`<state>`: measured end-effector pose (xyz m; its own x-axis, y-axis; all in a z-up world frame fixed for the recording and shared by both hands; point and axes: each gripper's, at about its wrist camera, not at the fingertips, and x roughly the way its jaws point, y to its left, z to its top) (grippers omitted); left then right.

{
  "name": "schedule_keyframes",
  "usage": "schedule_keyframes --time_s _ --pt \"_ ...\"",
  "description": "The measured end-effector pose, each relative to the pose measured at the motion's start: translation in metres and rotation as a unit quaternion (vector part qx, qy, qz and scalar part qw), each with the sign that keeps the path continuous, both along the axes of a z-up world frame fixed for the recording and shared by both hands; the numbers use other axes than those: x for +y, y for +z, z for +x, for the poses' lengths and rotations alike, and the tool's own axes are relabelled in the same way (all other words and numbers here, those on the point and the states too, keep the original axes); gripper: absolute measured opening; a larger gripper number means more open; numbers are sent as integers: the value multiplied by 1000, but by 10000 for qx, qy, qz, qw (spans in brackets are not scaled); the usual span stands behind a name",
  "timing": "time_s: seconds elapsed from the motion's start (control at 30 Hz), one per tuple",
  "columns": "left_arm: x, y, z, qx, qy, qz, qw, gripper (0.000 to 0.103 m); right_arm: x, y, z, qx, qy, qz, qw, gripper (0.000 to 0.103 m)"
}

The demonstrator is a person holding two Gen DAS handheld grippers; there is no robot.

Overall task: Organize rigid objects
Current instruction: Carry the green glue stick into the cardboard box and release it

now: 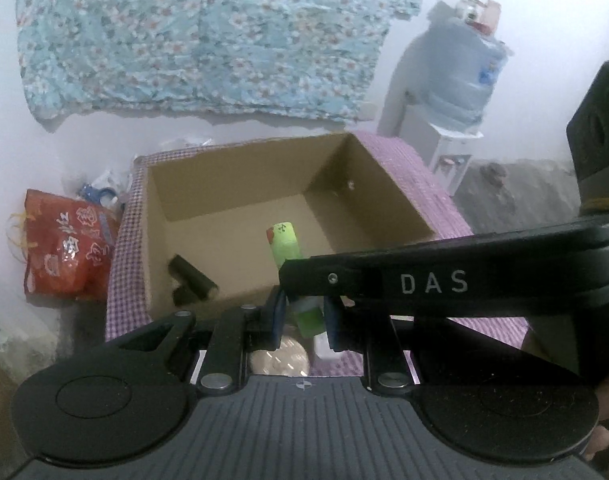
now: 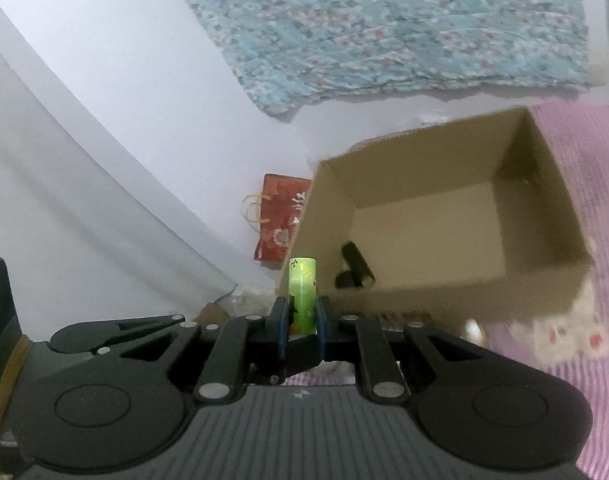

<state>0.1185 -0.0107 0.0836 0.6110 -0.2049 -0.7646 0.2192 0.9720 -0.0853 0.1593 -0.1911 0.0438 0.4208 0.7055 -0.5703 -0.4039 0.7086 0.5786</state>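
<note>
Left to right: our left gripper [image 1: 304, 312] has its jaws pinched narrow on the lower end of a green tube [image 1: 284, 242], and our right gripper [image 2: 300, 320] is clamped just as tight on that same tube, which sticks up between the pads. We've got it above the near-left corner of the cardboard box [image 2: 536, 288], where a black cylinder [image 2: 358, 266] lies inside.

Dim, flat indoor light, hazy softness, motion blur, fisheye-bent dark corners

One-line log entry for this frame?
left tongs: shut on tube | right tongs: shut on tube | box: black item inside
</note>
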Motion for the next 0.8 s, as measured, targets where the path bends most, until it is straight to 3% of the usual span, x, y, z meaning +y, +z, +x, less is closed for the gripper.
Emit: schedule_keyframes --time_s 0.3,0.5,0.63,0.8 --pt "34 -31 96 751 354 17 9965 19 42 -34 108 826 231 -188 9961 16" --pt "51 -59 147 1020 663 424 9917 21 80 -62 171 1261 253 -305 9912 16" --pt "53 -72 161 1080 827 686 9883 25 105 -86 196 1344 184 -482 9896 16" --pt "59 -69 157 1100 893 566 9883 26 119 -113 202 1548 130 -716 9853 16"
